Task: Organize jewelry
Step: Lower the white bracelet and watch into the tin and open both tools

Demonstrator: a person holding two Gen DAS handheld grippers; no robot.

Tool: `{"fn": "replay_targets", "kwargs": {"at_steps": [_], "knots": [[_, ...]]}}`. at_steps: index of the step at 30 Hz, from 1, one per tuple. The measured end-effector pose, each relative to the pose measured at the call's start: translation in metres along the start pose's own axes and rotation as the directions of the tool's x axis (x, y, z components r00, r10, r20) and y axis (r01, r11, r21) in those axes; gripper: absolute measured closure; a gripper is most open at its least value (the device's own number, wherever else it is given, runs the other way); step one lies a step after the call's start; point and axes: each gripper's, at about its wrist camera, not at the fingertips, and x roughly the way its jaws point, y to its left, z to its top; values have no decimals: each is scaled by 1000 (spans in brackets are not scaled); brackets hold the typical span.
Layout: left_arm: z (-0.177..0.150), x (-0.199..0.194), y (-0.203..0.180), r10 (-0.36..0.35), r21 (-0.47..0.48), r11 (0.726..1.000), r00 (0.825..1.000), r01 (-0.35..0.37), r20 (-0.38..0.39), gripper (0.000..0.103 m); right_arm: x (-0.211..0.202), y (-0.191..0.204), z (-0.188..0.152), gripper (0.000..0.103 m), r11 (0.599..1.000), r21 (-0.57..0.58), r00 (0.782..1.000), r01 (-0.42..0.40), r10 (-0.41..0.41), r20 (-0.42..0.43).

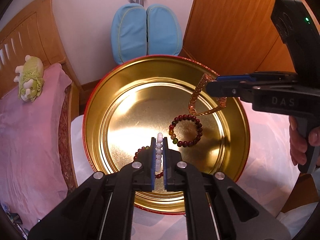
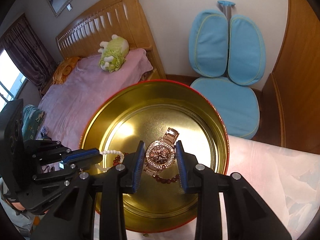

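fingers [image 2: 160,167] astride watch [image 2: 160,155]

Right gripper [image 2: 160,165] clamping a rhinestone watch [image 2: 160,156] over a gold tin [image 2: 112,116], left gripper [image 2: 94,156] holding white beads [image 2: 111,152]

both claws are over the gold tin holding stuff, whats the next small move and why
Probably lower both a little further, then open. The left claw is shut on the white bead bracelet and the right claw grips the watch, both hanging above the tin floor where a dark bead bracelet already lies. A shorter drop spares the watch.
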Motion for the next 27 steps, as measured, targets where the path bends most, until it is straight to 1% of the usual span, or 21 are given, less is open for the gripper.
{"fn": "replay_targets", "kwargs": {"at_steps": [5, 9, 15, 27], "knots": [[-3, 9, 6, 9, -17, 1000, 999, -10, -32, 97, 18, -5, -1, 71, 1000, 3, 999, 18, -18, -43], [-3, 13, 6, 14, -14, 1000, 999, -15, -43, 97, 26, -5, -4, 71, 999, -5, 998, 31, -32, -60], [-5, 16, 3, 12, -3, 1000, 999, -12, -52, 97, 28, -5, -10, 71, 1000, -4, 997, 31, -31, -69], [-8, 21, -1, 16, 5, 1000, 998, -15, -67, 97, 36, -5, -10, 71, 1000, -8, 996, 30, -31, -89]]}}
